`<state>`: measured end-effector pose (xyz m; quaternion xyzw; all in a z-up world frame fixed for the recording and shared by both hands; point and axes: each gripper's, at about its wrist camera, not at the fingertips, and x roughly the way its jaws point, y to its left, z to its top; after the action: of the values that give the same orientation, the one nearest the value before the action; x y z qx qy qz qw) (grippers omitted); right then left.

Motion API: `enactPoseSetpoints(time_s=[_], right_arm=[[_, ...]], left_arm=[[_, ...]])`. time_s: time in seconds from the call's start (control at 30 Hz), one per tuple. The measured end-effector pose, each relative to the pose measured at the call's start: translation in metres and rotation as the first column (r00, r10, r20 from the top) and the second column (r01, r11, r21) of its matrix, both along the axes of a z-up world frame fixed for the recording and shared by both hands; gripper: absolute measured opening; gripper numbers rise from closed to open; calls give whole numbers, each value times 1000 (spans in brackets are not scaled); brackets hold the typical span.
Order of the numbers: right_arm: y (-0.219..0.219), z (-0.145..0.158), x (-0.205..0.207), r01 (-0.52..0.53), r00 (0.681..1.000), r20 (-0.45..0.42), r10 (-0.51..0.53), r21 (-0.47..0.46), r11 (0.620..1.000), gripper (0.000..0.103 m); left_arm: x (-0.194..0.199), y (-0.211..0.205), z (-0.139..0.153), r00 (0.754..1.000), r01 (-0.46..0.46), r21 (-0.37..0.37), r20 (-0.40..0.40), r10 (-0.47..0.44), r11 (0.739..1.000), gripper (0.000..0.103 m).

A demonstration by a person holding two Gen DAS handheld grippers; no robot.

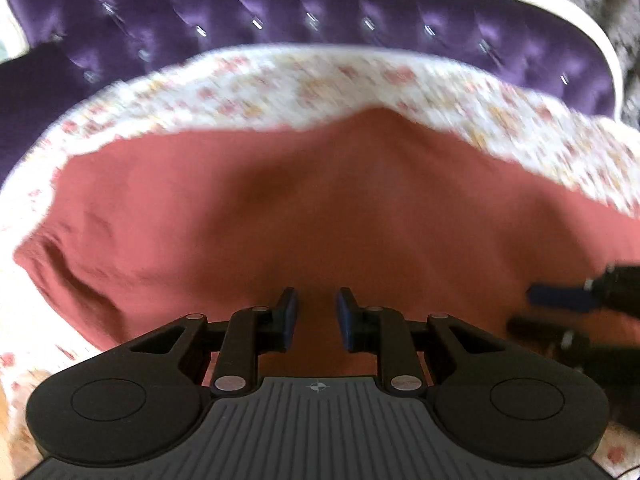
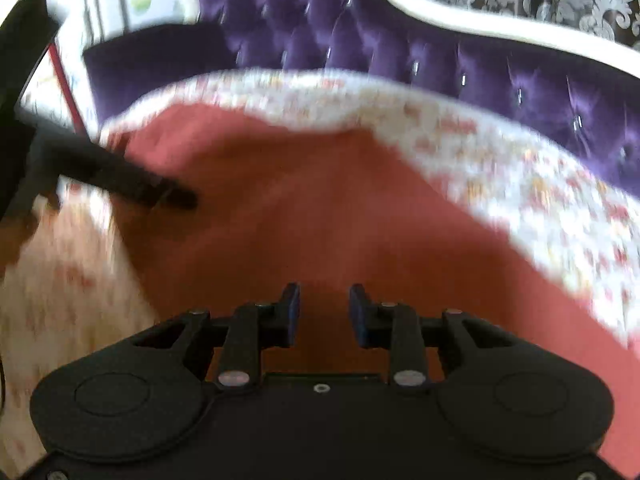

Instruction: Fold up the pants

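The pants lie spread on the floral bed sheet, a wide reddish cloth that fills the near and middle part of both views, with the purple tufted headboard standing behind at the far side. I hold my left gripper low over the near edge of the cloth, and its jaws stand apart with only the red fabric visible in the gap, so nothing is pinched there. My right gripper hovers the same way over the near part of the pants, its jaws also parted and holding nothing. I think I keep both so close to the near hem because a fold needs two grips on one edge, one at each side, so the cloth can travel flat and not twist. In the left view the right gripper shows at the right border, just beside the fabric; in the right view the left one reaches in from the left, over the left edge of the pants. Both pictures are blurred, so I cannot say if the cloth is already doubled once. The far edge rises in a soft peak near the middle, and a wrinkle lies at the left side, which I should smooth before any fold
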<state>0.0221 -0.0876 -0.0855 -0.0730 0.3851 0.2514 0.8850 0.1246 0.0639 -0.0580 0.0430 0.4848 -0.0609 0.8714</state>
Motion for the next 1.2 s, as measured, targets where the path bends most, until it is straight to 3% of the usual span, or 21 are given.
enactPoseSetpoints(time_s=[0.17, 0.23, 0.33, 0.43, 0.53, 0.67, 0.77, 0.9, 1.03, 1.2], right_arm=[[-7, 1, -41, 2, 1000, -12, -2, 24, 1000, 38], [-16, 4, -47, 25, 999, -21, -24, 54, 998, 33], [-44, 20, -57, 121, 992, 34, -123, 62, 991, 30], [-94, 36, -64, 272, 959, 61, -278, 87, 958, 31], [-148, 44, -71, 443, 892, 68, -446, 59, 895, 32], [-221, 47, -86, 643, 765, 31, -643, 23, 766, 33], [-271, 47, -100, 754, 656, -11, -754, 18, 656, 36], [-321, 48, -111, 845, 534, -90, -841, 46, 532, 40], [-362, 40, -116, 884, 467, -180, -866, 67, 463, 40], [-378, 21, -115, 893, 446, -276, -851, 85, 441, 40]], left_arm=[[-20, -9, -9, 1000, 2, 65, -13, -1, 998, 22], [-22, -9, -6, 999, -6, 75, -32, 8, 997, 22], [-21, -13, 1, 999, -23, 76, -35, 26, 997, 22], [-23, -24, 12, 1000, -17, 40, -2, 17, 999, 22], [-23, -49, 16, 999, 29, 30, 18, -30, 999, 22], [-24, -84, 12, 995, 98, 12, 14, -99, 995, 22], [-25, -105, 4, 991, 132, 3, 1, -132, 991, 22], [-29, -122, -9, 986, 164, 8, -25, -164, 986, 22], [-35, -128, -14, 984, 181, 55, -15, -180, 982, 23], [-36, -125, -14, 983, 184, 59, -20, -184, 981, 23]])
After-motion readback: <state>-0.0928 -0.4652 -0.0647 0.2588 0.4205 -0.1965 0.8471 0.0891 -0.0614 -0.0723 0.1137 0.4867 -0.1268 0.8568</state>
